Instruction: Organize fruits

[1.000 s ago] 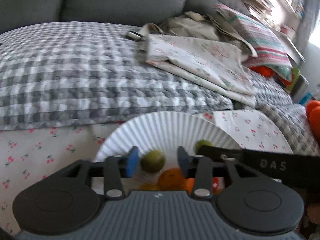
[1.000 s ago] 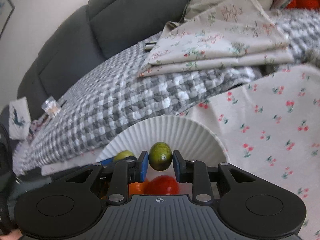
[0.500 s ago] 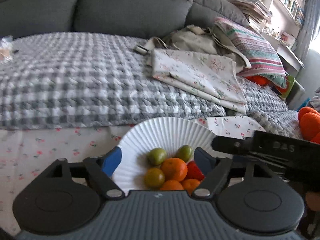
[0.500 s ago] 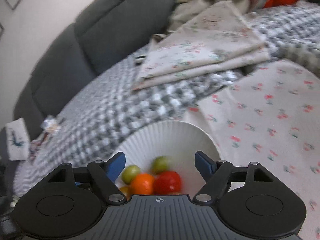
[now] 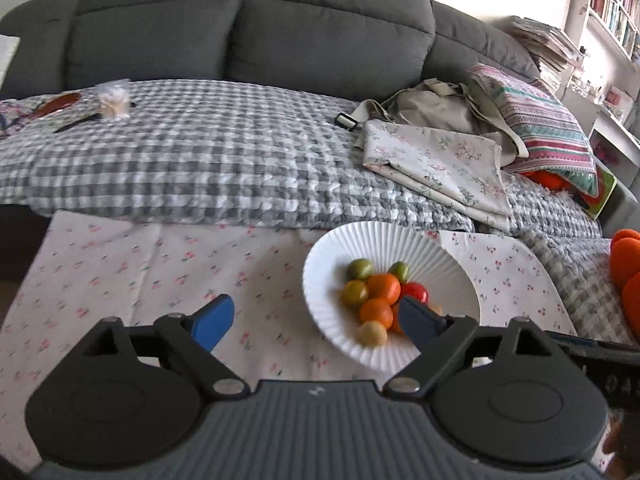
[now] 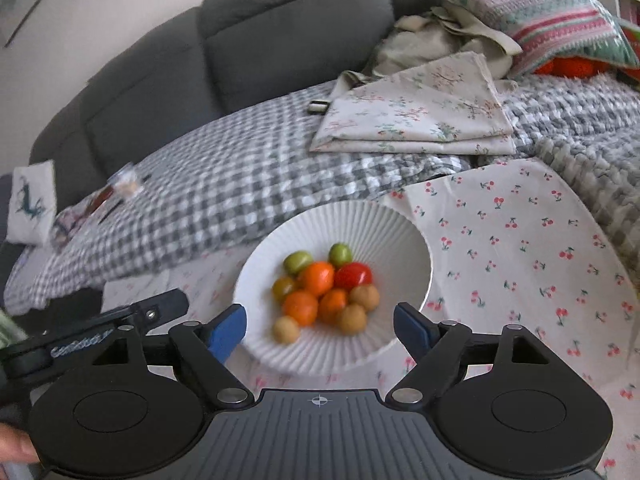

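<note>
Looking through left wrist view: left gripper [image 5: 316, 318] spread wide, nothing held; white ribbed plate [image 5: 320, 268] on cherry-print cloth [image 5: 160, 264], fruit pile [image 5: 378, 294] gathered at plate centre, right fingertip overlapping pile's near edge.

Right wrist view: right gripper [image 6: 320, 324] likewise wide, empty; plate [image 6: 404, 236] framed between jaws, fruits [image 6: 326, 292] clustered inside. No loose fruit seen on cloth [image 6: 520, 240]. Gathering step judged finished; next move judged retreat or search for strays.
</note>
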`<state>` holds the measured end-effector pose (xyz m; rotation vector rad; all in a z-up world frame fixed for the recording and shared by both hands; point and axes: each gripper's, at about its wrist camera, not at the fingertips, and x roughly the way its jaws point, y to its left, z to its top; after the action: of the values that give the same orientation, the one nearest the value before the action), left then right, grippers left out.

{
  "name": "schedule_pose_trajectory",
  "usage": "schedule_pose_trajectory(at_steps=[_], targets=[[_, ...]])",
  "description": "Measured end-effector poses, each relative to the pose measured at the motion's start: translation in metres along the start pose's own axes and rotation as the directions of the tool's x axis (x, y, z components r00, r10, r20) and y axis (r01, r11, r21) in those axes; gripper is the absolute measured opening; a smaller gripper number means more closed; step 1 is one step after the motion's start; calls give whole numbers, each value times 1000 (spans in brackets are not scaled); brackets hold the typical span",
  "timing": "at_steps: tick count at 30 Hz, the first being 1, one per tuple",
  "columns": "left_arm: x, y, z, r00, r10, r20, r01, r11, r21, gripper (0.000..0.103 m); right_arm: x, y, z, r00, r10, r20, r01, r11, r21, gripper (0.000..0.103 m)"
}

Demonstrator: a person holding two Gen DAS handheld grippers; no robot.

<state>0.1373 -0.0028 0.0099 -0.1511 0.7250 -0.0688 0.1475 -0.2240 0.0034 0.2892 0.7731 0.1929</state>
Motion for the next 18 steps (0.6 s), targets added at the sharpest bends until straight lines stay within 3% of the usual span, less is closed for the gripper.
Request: schedule_pose_trajectory(at_steps=[9,13,18], targets=[[-61,-6,-29,991,133,31,-134,991,32,100,-63,28,-35,1000,-10,26,16,975,-222,93],[-77,-7,-39,988,145,54,-147,988,52,102,-79,36,-58,996,-27,91,54,948,-314,98],[-80,-6,-43,986,149,74,-153,987,57,102,-86,47,-70,989,-54,139,99,934,-344,99]])
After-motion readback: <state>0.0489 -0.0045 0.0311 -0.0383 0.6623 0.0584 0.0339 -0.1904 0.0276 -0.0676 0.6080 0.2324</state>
